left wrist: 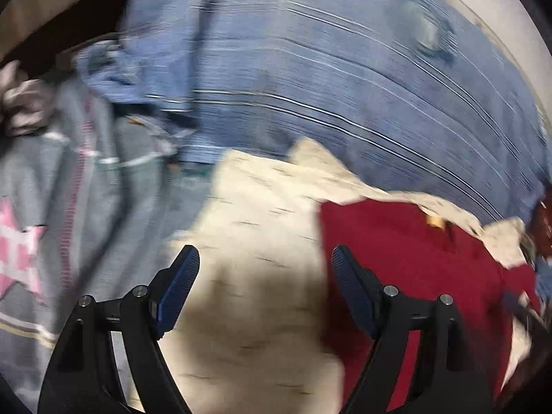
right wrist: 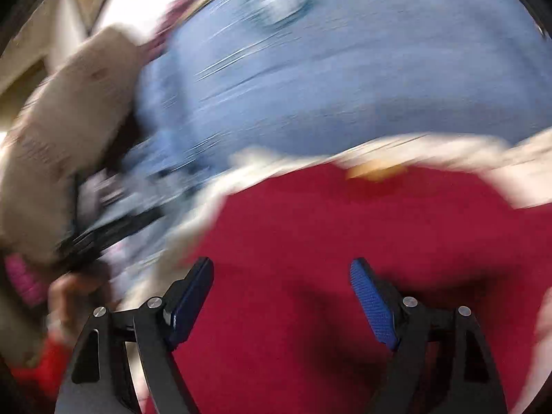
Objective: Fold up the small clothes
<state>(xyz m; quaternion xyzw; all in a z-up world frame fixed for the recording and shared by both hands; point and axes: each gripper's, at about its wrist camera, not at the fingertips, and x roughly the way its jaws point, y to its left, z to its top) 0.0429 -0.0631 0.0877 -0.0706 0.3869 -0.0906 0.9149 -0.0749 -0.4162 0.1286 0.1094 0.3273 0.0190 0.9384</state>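
A small garment lies on a blue striped bedspread. It has a cream speckled body and a dark red panel with a small orange tag. My left gripper is open and empty, just above the cream part, its right finger over the red edge. In the right wrist view the red panel fills the lower half, with cream trim and the tag above it. My right gripper is open and empty over the red panel. Both views are motion-blurred.
A grey garment with a pink star and crumpled blue clothes lie to the left. In the right wrist view a cream sleeve and the other gripper's dark body are at the left. The bedspread extends behind.
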